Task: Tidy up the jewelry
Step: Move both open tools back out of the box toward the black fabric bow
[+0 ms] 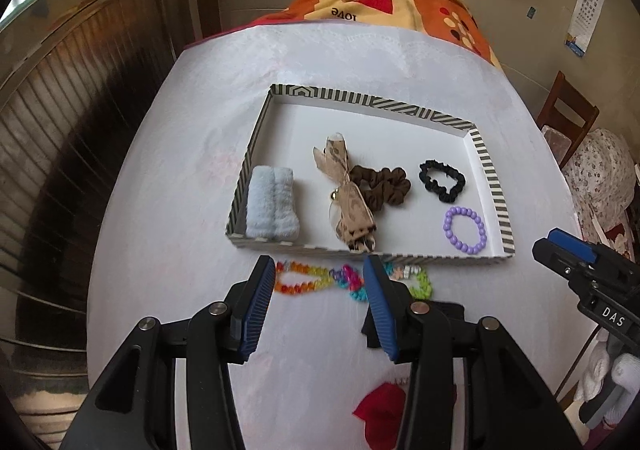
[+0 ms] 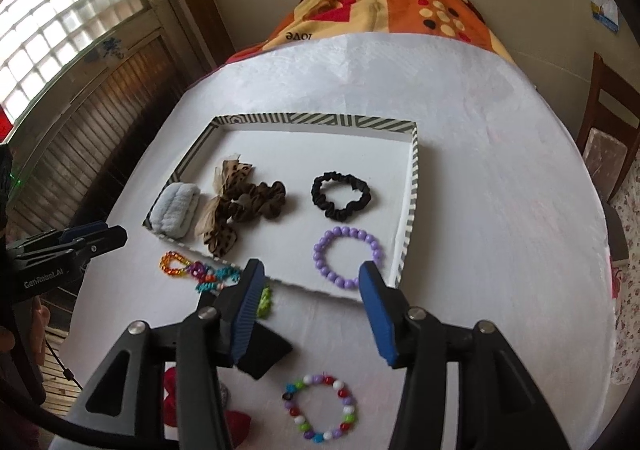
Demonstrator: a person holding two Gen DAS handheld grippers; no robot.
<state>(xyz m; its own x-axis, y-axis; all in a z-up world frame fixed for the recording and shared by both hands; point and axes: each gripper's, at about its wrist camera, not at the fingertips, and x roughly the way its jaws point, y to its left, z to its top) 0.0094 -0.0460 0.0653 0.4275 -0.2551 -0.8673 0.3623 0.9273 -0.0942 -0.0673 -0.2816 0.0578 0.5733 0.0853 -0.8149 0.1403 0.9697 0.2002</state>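
A striped-rim white tray [image 1: 494, 185] [image 2: 412, 201] holds a pale blue fluffy band [image 1: 271, 205] [image 2: 176, 209], a leopard bow [image 1: 352, 209] [image 2: 224, 217], a brown scrunchie [image 1: 384, 183] [image 2: 264, 199], a black scrunchie [image 1: 442, 179] [image 2: 341, 195] and a purple bead bracelet [image 1: 465, 230] [image 2: 347, 256]. A rainbow bead necklace [image 1: 320, 280] [image 2: 200, 272] lies on the table before the tray. My left gripper [image 1: 316, 286] is open just above it. My right gripper [image 2: 310, 284] is open over the tray's near edge. A multicolour bead bracelet [image 2: 320, 408] lies beneath it.
A black clip [image 2: 266, 354] [image 1: 444, 314] and a red bow [image 1: 382, 414] [image 2: 236, 426] lie near the table's front. The white cloth-covered table [image 1: 320, 61] has a patterned blanket [image 1: 392, 1] behind it. A wooden chair [image 1: 568, 113] stands at right.
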